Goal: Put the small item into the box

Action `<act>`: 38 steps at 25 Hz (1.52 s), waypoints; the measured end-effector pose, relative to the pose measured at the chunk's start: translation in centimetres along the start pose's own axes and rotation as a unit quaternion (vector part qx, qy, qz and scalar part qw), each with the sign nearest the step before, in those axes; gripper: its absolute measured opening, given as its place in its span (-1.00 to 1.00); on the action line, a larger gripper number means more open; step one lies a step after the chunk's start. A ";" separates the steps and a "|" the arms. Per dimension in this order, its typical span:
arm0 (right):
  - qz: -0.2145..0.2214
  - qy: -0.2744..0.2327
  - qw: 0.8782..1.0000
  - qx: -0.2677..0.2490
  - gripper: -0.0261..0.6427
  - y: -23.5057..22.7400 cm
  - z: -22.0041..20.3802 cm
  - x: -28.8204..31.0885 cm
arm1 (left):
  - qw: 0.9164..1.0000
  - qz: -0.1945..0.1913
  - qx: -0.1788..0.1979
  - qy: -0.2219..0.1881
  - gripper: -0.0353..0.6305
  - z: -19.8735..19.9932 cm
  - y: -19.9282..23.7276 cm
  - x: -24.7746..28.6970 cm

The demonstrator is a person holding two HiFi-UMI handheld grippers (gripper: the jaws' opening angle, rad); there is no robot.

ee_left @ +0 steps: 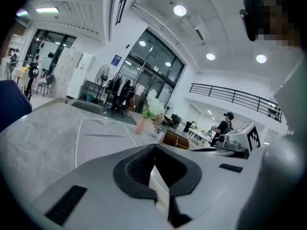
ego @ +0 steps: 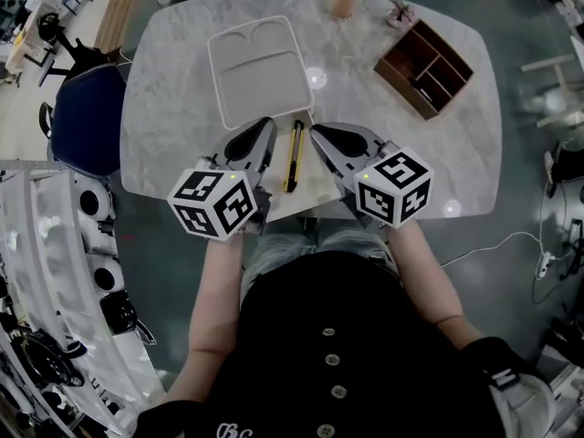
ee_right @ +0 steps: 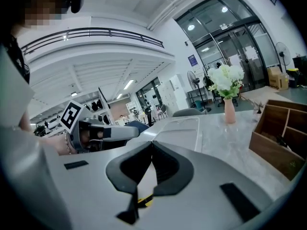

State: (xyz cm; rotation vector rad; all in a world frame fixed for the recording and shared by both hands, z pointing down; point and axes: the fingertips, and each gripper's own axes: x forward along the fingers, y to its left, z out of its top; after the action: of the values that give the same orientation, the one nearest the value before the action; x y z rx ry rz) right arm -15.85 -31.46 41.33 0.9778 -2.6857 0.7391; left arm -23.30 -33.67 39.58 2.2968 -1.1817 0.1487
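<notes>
A yellow and black utility knife [ego: 295,156] lies on the marble table [ego: 173,108] near its front edge, between my two grippers. My left gripper [ego: 265,126] rests just left of the knife, shut with nothing between its tips. My right gripper [ego: 319,133] rests just right of it, also shut and empty. In the right gripper view a yellow bit of the knife [ee_right: 145,201] shows below the jaws. The wooden box [ego: 424,67], with several open compartments, stands at the table's far right, well away from both grippers.
A pale divided tray [ego: 258,71] lies just beyond the grippers at mid table. A pink vase with white flowers [ego: 344,5] stands at the far edge, with a small item [ego: 400,11] beside it. A blue chair [ego: 87,117] stands left of the table.
</notes>
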 end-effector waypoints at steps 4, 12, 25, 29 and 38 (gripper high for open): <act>0.004 -0.007 1.000 -0.016 -0.91 0.9 1.0 0.3 | 0.999 -0.031 0.027 -0.018 -0.84 1.4 -0.8 -1.3; 0.017 -0.014 0.999 -0.042 -0.91 2.5 2.9 0.8 | 0.992 -0.056 0.109 -0.041 -0.84 3.4 -2.5 -3.1; 0.039 -0.016 0.996 -0.073 -0.91 5.1 4.4 1.2 | 0.991 -0.059 0.079 -0.089 -0.84 3.7 -2.3 -5.5; 0.045 -0.026 0.996 -0.072 -0.91 5.6 4.2 1.0 | 0.993 -0.039 0.068 -0.084 -0.84 3.0 -1.8 -5.4; 0.052 -0.038 0.996 -0.060 -0.91 6.0 3.6 0.2 | 0.995 -0.036 0.034 -0.086 -0.84 1.7 -1.8 -5.2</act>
State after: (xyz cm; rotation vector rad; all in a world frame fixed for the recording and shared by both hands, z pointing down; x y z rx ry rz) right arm -19.88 -29.50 35.96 0.8594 -2.8267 0.5625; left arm -25.33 -29.97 35.70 2.4482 -1.1913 -0.0369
